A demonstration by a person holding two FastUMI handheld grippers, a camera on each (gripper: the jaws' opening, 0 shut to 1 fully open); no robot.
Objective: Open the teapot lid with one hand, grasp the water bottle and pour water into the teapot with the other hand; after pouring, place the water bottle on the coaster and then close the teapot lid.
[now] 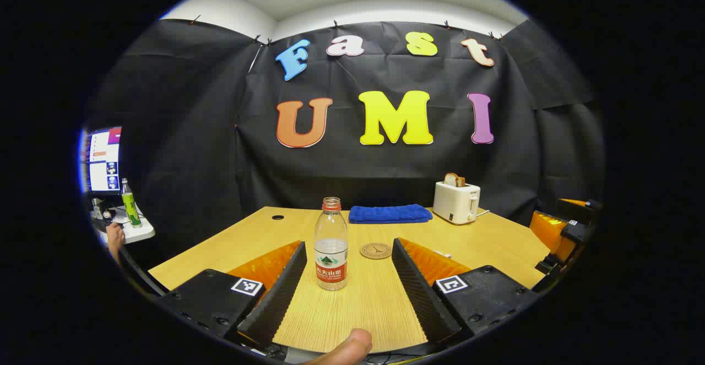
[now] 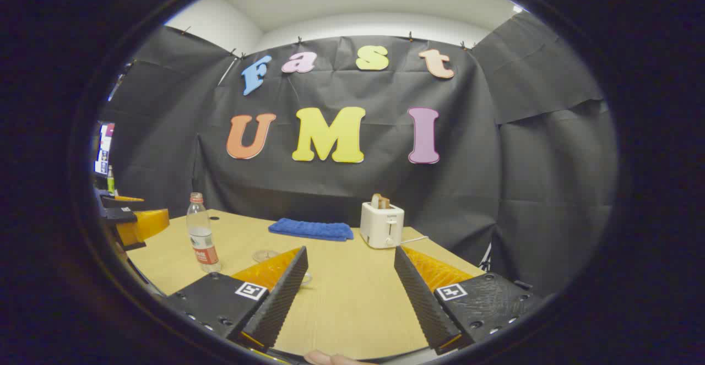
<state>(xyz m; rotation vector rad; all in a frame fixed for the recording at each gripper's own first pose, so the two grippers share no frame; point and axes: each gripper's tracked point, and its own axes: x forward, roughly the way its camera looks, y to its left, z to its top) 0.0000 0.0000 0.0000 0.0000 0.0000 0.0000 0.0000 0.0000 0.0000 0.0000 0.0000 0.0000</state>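
The bottle (image 1: 331,244) stands upright mid-bench, dead ahead of the left gripper (image 1: 347,285), whose fingers are spread and empty. The coaster (image 1: 376,250) lies just beside it. The right gripper (image 2: 348,293), likewise released, sits farther off, so the left is nearer.

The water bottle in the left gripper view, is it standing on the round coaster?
No, the water bottle stands on the bare table, with the coaster lying apart beside it.

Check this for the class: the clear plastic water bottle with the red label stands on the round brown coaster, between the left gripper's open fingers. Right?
Not quite. In the left gripper view, the clear plastic water bottle stands on the bare wooden table, beside the round brown coaster, not on it. The rest holds.
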